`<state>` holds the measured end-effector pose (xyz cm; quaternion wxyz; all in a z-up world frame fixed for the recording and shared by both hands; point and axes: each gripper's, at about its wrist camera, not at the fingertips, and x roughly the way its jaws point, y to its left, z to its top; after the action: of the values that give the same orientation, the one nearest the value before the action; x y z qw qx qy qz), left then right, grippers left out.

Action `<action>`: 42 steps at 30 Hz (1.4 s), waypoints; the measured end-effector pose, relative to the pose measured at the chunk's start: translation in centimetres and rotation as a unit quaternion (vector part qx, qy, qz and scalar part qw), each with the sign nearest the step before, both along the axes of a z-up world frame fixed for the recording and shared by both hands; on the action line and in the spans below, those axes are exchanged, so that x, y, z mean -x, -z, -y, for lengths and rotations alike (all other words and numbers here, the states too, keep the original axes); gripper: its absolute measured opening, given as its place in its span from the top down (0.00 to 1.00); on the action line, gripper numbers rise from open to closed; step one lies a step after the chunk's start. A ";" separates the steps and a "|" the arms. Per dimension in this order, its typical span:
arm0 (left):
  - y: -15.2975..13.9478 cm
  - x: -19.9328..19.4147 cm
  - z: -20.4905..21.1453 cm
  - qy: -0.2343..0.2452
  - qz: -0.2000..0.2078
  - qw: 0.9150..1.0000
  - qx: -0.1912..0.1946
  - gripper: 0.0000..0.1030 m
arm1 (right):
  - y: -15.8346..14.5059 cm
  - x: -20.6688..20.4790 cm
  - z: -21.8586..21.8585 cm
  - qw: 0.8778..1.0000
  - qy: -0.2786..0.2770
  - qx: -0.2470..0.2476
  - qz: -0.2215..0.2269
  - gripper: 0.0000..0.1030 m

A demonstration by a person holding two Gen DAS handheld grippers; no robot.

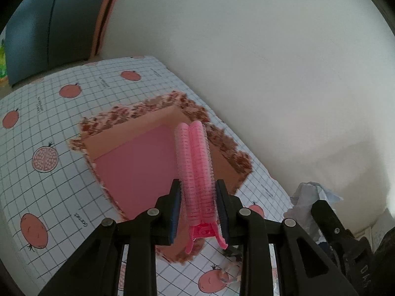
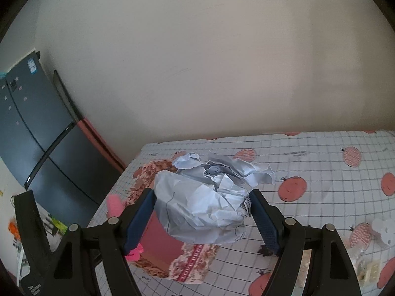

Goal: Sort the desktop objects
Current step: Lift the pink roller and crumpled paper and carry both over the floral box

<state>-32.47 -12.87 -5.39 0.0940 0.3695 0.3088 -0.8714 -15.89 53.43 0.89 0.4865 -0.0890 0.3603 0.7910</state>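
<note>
1. Pink and ribbed, the hair roller clip sat clamped between the jaws of your left gripper, held above the open floral box with its pink floor.
2. Your right gripper was closed on a crumpled paper ball, carried above the table just right of that same box.
3. Your two grippers were near each other; if you had swung either sideways, they could have knocked together and shaken a grip loose.
4. You held the clip only low down, near its hinge end, so a quick tilt might have let it pivot and drop outside the box.
5. Loose folds of the paper stuck out beyond the pads, so it could have snagged the box rim or slipped free.
6. Small items lay on the near right of the table, still unsorted by my judgement.
</note>
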 end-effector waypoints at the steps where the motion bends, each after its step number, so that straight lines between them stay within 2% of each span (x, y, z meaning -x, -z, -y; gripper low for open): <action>1: 0.1 -0.1 0.3 -0.004 0.000 1.000 0.000 0.72 | 0.2 0.2 -0.4 1.000 -0.003 -0.001 0.002 0.22; 14: 0.6 -0.7 3.2 -0.027 -0.007 1.000 0.006 0.72 | 0.9 4.2 -1.6 0.999 -0.045 -0.005 0.017 0.22; 25: 2.8 -0.2 4.0 -0.028 0.015 1.000 0.000 0.72 | 3.7 6.6 -2.4 0.997 -0.070 0.018 0.030 0.22; 42: 4.6 0.2 4.3 -0.030 0.037 0.999 -0.008 0.72 | 5.7 8.9 -3.3 0.994 -0.088 0.040 0.045 0.22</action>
<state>-32.68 -17.20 -9.98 0.1283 0.3926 0.3227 -0.8516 -24.80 56.71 -4.84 0.4266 -0.1748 0.3600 0.8111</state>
